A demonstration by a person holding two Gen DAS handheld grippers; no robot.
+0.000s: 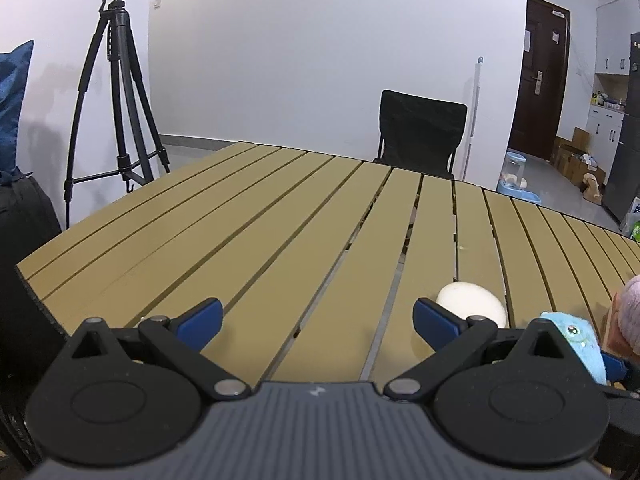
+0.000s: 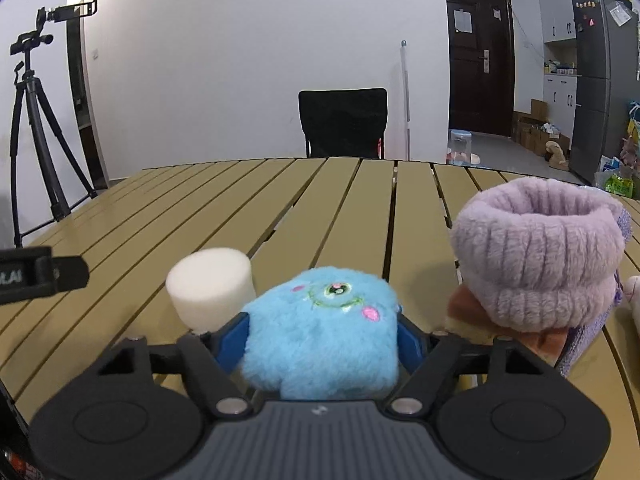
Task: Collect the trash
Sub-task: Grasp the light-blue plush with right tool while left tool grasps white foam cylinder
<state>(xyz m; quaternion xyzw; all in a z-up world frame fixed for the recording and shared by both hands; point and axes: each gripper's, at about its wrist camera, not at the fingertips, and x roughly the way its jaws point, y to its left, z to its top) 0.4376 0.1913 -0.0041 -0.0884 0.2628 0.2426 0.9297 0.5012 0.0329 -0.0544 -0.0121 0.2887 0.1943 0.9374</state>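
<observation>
**Right gripper closing on blue plush — slip and knock risks**

The right gripper point(image 2: 322, 338) is grasping the blue plush toy point(image 2: 320, 332): both blue pads are pressing into its fur at the sides, low on the slatted table point(image 2: 340, 208). The left gripper point(image 1: 318, 322) is hanging released, jaws wide, nothing between them, just left of the white foam cylinder point(image 1: 472, 304).

Risks, as I am judging them:
- The plush is soft and bulging past the pads, so the hold may be catching only fur and could be slipping on the lift.
- The foam cylinder point(image 2: 212, 288) is standing just beside the left pad; a sideways swing could be tipping it.
- The lilac fluffy holder point(image 2: 536, 256) is sitting near on the right, crowding that side.

No bin is showing in either view. A black chair point(image 2: 344, 122) and tripod point(image 1: 116, 92) are standing beyond the table.
</observation>
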